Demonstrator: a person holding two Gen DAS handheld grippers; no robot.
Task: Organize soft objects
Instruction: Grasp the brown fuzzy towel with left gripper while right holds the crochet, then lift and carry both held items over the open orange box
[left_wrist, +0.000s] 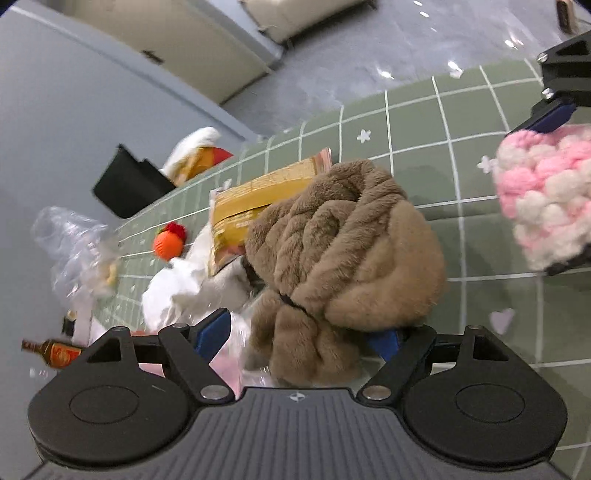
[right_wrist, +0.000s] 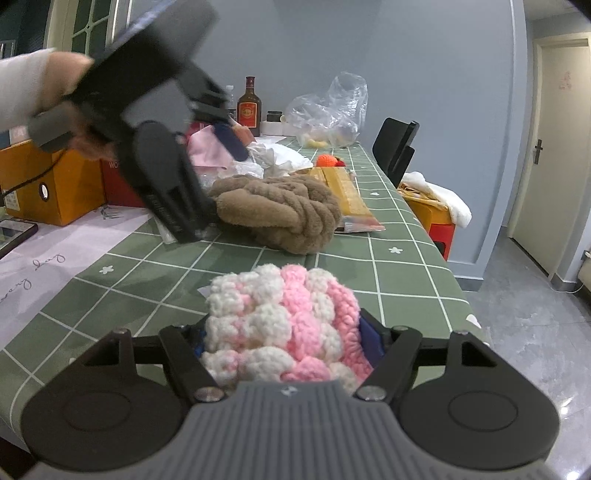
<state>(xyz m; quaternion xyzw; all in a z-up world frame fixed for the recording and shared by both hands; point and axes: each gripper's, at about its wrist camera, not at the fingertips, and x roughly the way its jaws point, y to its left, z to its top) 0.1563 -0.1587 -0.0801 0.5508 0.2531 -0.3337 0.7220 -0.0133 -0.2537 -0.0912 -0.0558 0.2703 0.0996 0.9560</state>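
Observation:
A brown plush knot cushion (left_wrist: 347, 251) lies on the green checked tablecloth (left_wrist: 461, 122). My left gripper (left_wrist: 299, 334) is open and tilted down, its blue pads standing either side of the cushion's tied end. From the right wrist view that gripper (right_wrist: 226, 181) reaches in from the left, held by a hand in a light sleeve, one finger above the brown cushion (right_wrist: 284, 214) and one beside it. My right gripper (right_wrist: 284, 332) is shut on a pink and white knitted knot cushion (right_wrist: 284, 325), held just above the cloth. That cushion (left_wrist: 546, 195) also shows at the right edge of the left wrist view.
A yellow snack packet (right_wrist: 343, 192), white crumpled paper (left_wrist: 177, 288) and an orange knitted ball (right_wrist: 328, 161) lie behind the brown cushion. Further back are a clear plastic bag (right_wrist: 328, 110) and a brown bottle (right_wrist: 249, 107). An orange box (right_wrist: 48, 184) stands at left, a black chair (right_wrist: 397, 147) by the right edge.

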